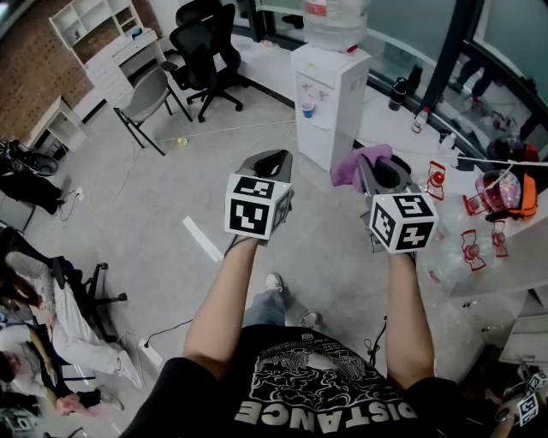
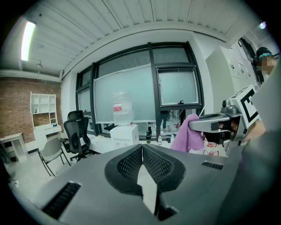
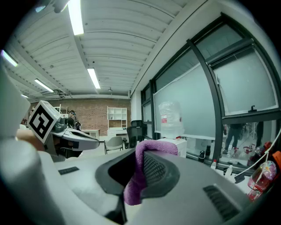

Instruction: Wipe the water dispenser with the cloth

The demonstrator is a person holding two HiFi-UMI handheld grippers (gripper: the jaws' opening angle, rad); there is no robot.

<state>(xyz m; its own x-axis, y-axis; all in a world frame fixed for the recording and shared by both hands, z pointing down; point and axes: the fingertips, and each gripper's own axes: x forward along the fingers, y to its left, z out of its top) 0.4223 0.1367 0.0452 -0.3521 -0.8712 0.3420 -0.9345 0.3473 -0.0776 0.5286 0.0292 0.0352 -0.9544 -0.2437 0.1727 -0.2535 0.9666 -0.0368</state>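
Note:
The white water dispenser [image 1: 329,94] stands ahead by the window ledge with a clear bottle [image 1: 335,21] on top; it also shows far off as the dispenser [image 2: 124,134] in the left gripper view and the dispenser [image 3: 180,143] in the right gripper view. My right gripper [image 1: 375,168] is shut on a purple cloth [image 1: 355,164], which hangs between its jaws as the cloth [image 3: 139,172]. The left gripper [image 1: 267,160] is held beside it, jaws shut and empty. Both are held up in the air, short of the dispenser.
A white counter [image 1: 488,257] at the right carries red-capped bottles and clear containers. Black office chairs [image 1: 204,47] and a grey chair [image 1: 145,98] stand back left. A seated person [image 1: 51,316] is at the left. Grey floor [image 1: 154,214] lies between me and the dispenser.

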